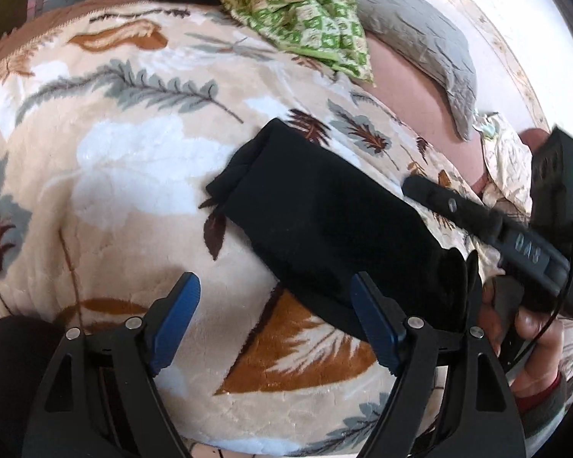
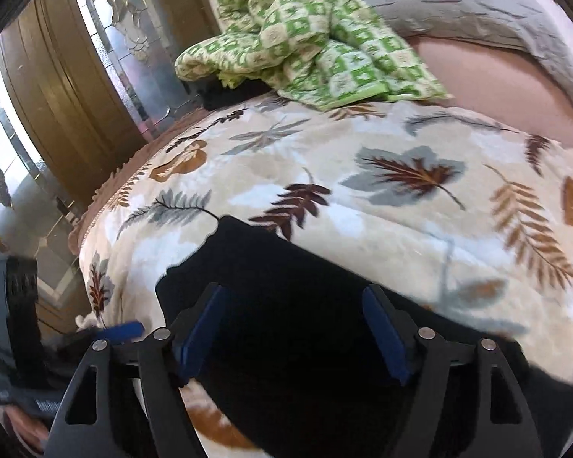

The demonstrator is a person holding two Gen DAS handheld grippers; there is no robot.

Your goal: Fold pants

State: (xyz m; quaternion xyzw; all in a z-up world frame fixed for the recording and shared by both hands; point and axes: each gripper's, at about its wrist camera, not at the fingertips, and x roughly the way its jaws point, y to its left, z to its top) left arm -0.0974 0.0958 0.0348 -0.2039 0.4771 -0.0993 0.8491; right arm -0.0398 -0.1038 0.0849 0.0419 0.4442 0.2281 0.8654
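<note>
pants (image 1: 324, 221) lie folded beyond both open grippers.

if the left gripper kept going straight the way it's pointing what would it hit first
Most likely the plush leaf-patterned blanket: the open left gripper frames bare blanket between its blue-padded fingers. The folded black pants lie just right of that line, by the right-hand finger; depth is unclear, so it might graze their edge.

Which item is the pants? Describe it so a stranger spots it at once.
Start at the bed's leaf-print blanket. Near its front edge lies a flat, folded black bundle, the pants. The green checked cloth and grey pillow sit farther back; only the pants are plain black.
</note>
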